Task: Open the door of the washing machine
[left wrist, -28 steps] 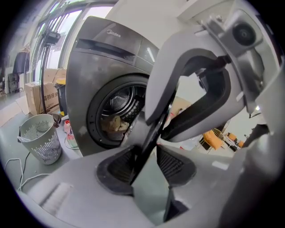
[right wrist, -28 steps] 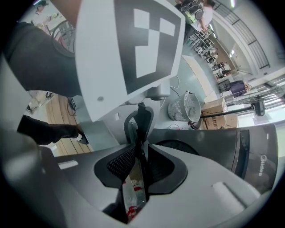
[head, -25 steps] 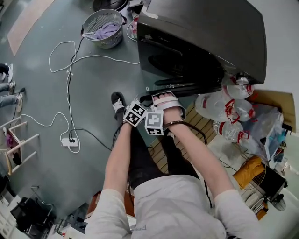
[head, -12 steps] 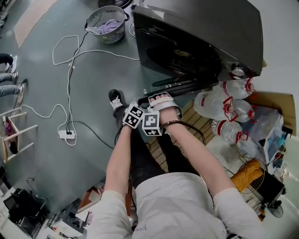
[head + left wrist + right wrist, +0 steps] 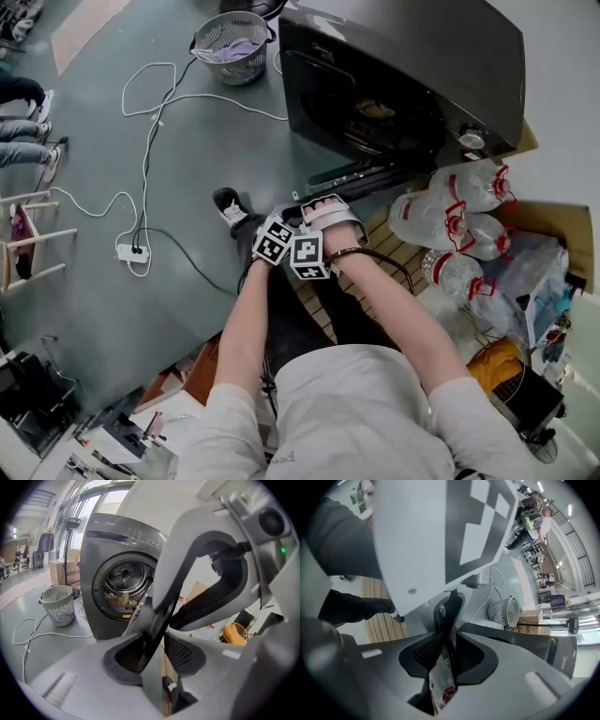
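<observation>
The dark grey washing machine [image 5: 412,56] stands at the top right of the head view. Its round door [image 5: 366,175] hangs swung out, and laundry shows in the drum [image 5: 124,583]. Both grippers meet at the door's free edge, side by side. My left gripper [image 5: 289,214] is shut on that edge, which runs as a thin dark panel [image 5: 159,620] between its pads [image 5: 180,651]. My right gripper [image 5: 309,202] is shut on the same edge [image 5: 443,677] just beside it, with the left gripper's marker cube [image 5: 440,527] filling the view above it.
A white laundry basket [image 5: 232,47] sits left of the machine. A white cable leads to a power strip [image 5: 131,253] on the grey floor. Large water bottles [image 5: 450,216] and a wooden slat mat [image 5: 384,248] lie to the right. Bystanders' legs [image 5: 23,150] show at the far left.
Both grippers have come toward me together with the door's edge between them. The door has swung wider and more of the drum opening shows.
</observation>
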`<state>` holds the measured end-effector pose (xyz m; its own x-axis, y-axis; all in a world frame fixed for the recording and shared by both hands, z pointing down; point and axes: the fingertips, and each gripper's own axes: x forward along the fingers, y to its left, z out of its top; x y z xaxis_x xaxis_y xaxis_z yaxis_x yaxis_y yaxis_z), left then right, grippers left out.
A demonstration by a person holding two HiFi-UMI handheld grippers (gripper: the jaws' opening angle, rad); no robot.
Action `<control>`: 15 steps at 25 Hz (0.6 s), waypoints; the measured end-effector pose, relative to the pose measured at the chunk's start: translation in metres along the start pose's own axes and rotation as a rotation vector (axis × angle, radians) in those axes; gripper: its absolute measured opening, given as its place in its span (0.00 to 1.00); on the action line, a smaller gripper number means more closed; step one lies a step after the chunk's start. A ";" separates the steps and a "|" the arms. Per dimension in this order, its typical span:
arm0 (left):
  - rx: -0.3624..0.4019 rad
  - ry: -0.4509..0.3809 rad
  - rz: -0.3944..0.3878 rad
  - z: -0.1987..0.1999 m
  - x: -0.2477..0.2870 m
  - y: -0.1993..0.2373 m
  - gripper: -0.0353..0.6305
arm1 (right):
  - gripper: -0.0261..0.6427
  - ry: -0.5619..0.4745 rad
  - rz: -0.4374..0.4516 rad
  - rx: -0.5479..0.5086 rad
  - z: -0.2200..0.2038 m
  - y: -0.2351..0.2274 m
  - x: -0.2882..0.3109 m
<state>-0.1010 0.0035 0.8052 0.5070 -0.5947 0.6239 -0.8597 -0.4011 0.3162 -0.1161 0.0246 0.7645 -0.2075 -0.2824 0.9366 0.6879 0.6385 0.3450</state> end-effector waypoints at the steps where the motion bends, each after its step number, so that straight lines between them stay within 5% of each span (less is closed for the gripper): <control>1: -0.003 0.002 -0.001 -0.003 -0.001 -0.005 0.33 | 0.17 -0.004 0.003 -0.009 0.000 0.005 -0.002; 10: 0.057 0.084 -0.003 -0.032 -0.035 -0.029 0.32 | 0.17 -0.025 0.021 -0.074 -0.001 0.048 -0.015; 15: 0.080 0.075 0.029 -0.012 -0.055 -0.018 0.31 | 0.17 -0.030 0.018 -0.093 -0.003 0.065 -0.021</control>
<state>-0.1141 0.0514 0.7736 0.4735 -0.5539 0.6848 -0.8646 -0.4408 0.2413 -0.0653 0.0702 0.7666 -0.2142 -0.2489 0.9446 0.7534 0.5734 0.3219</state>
